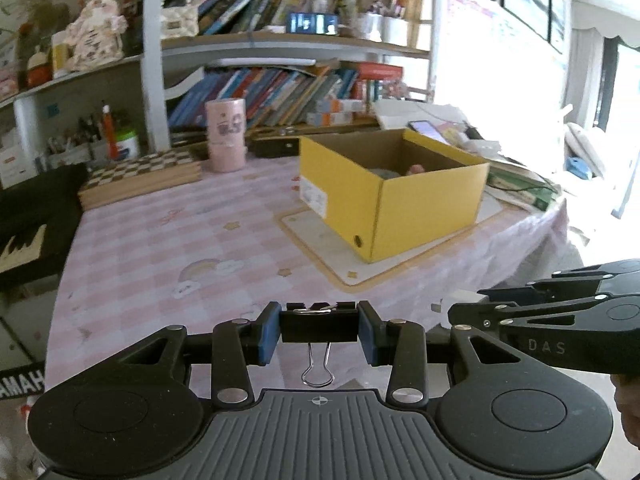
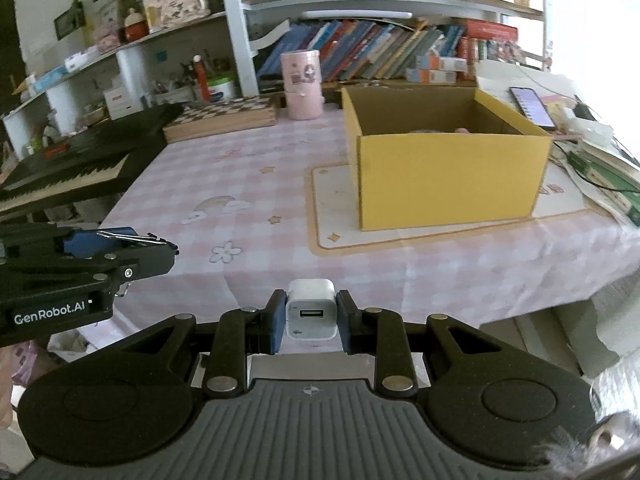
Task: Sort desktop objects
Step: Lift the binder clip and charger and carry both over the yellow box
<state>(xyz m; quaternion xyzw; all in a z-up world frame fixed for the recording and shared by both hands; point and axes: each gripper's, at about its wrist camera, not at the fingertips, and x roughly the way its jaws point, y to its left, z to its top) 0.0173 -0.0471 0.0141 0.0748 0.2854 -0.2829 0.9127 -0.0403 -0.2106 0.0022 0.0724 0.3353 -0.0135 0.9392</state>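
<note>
Left gripper (image 1: 319, 327), "GenRobot.AI", tight on binder clip (image 1: 319, 326); right gripper (image 2: 311, 318), "DAS", clamping white charger (image 2: 310, 309).

The right gripper (image 1: 472, 312), seen at the right of the left wrist view, carries the letters "DAS" on its black side. The left gripper (image 2: 168, 246), seen left of the right tool, reads "GenRobot.AI" in white. Far left of the left tool, the black keyboard (image 1: 24, 380) shows "AMAH", cut by the edge. The box label (image 1: 314, 196) is too blurred to read.
</note>
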